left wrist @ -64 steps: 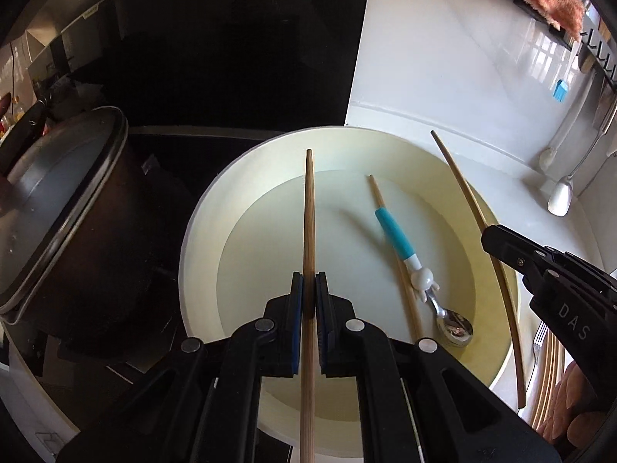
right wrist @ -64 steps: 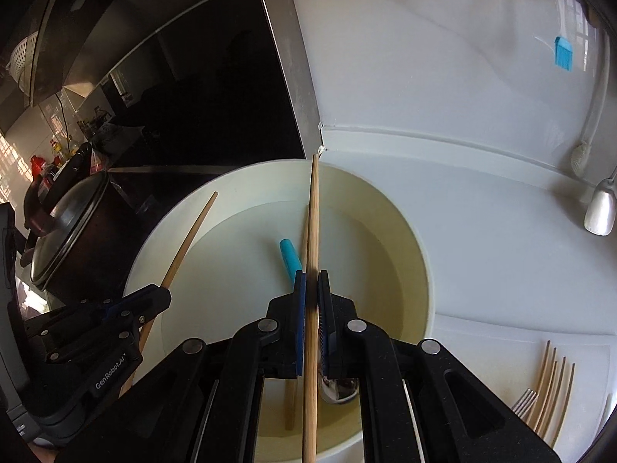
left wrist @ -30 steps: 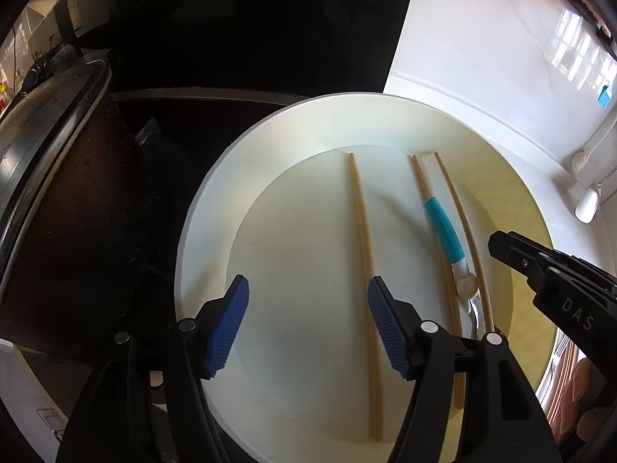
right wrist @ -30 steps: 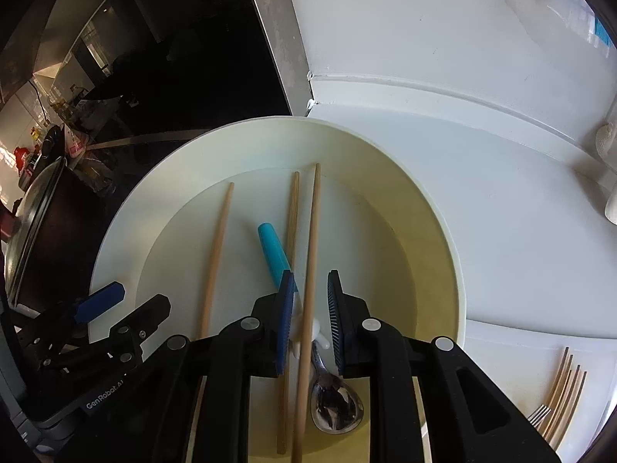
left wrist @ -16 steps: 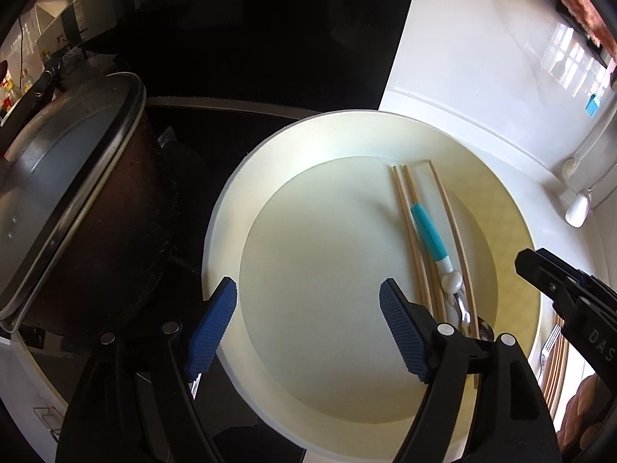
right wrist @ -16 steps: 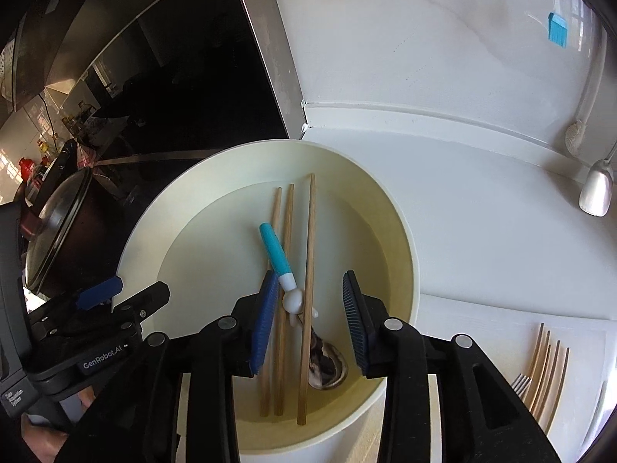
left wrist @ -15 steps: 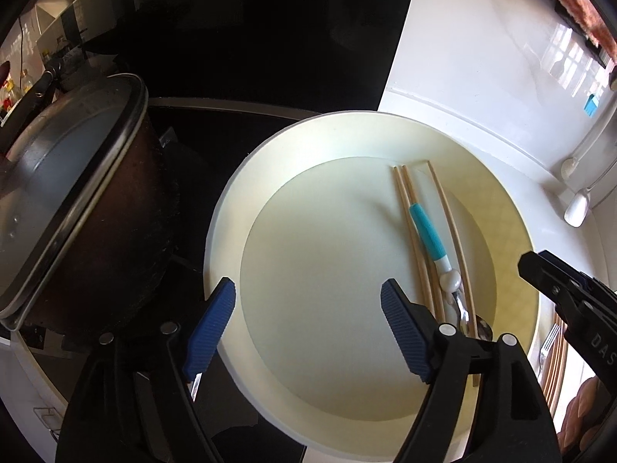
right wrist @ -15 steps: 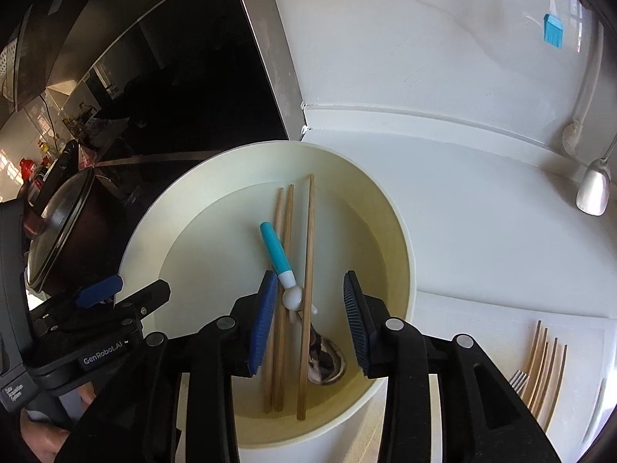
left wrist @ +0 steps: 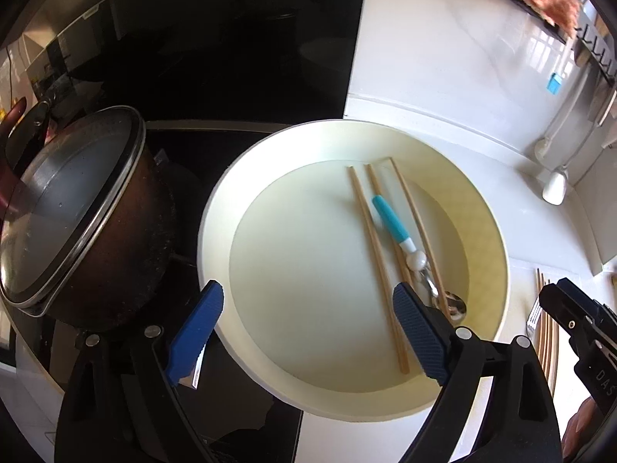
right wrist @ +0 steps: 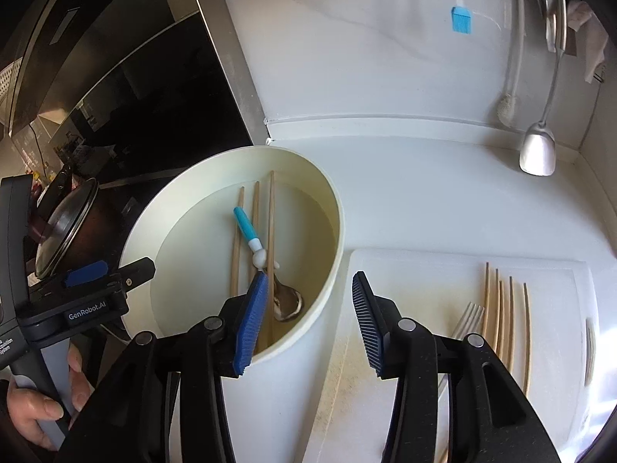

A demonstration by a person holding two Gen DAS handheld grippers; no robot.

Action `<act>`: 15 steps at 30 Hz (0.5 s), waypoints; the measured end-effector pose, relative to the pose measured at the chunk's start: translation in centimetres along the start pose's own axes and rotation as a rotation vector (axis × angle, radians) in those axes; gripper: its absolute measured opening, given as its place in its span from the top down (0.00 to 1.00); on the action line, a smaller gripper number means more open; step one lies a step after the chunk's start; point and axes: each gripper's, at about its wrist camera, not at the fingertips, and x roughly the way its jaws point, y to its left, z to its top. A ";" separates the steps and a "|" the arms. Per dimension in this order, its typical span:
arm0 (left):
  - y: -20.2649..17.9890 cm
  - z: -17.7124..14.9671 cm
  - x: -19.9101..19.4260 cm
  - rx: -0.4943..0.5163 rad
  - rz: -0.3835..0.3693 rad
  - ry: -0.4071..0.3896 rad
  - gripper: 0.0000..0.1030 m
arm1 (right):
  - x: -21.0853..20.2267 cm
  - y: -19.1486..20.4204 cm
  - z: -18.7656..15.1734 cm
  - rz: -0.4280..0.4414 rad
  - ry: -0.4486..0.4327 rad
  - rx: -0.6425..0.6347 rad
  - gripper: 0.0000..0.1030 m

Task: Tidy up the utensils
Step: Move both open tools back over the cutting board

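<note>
**Both grippers empty above the basin; three chopsticks and a spoon lie inside**

Left gripper: jaws spread wide and just been opening further, nothing between the blue pads. It hangs over the near rim of the cream basin. In the right wrist view its housing reads "GenRobot.AI", and a hand grips its grey handle.

Right gripper: jaws partly apart and just been opening, nothing between them. It stands over the gap between the basin's right wall and the white cutting board. In the left wrist view its black body shows the letters "DAS", the rest cut off by the frame edge.

Basin contents: three wooden chopsticks lie roughly parallel on the floor of the basin, towards its right side. A spoon with a teal handle lies among them, its steel bowl nearest the cameras.

On the cutting board, right of the basin: a row of chopsticks and a fork, side by side.

Left of the basin: a dark pot with a glass lid on the black cooktop, just beside the basin.

Far wall: a blue silicone brush and a white ladle hang above the white counter. No writing legible there.
</note>
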 end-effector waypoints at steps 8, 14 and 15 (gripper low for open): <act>-4.1 -1.9 -2.6 0.073 -0.057 -0.054 0.08 | -3.7 -4.0 -3.1 -0.061 -0.030 0.073 0.53; -9.7 -3.6 -3.5 0.126 -0.089 -0.060 0.07 | -6.4 -9.8 -6.1 -0.116 -0.027 0.140 0.53; -10.6 -4.0 -3.8 0.127 -0.090 -0.061 0.07 | -6.9 -10.8 -6.5 -0.123 -0.028 0.146 0.53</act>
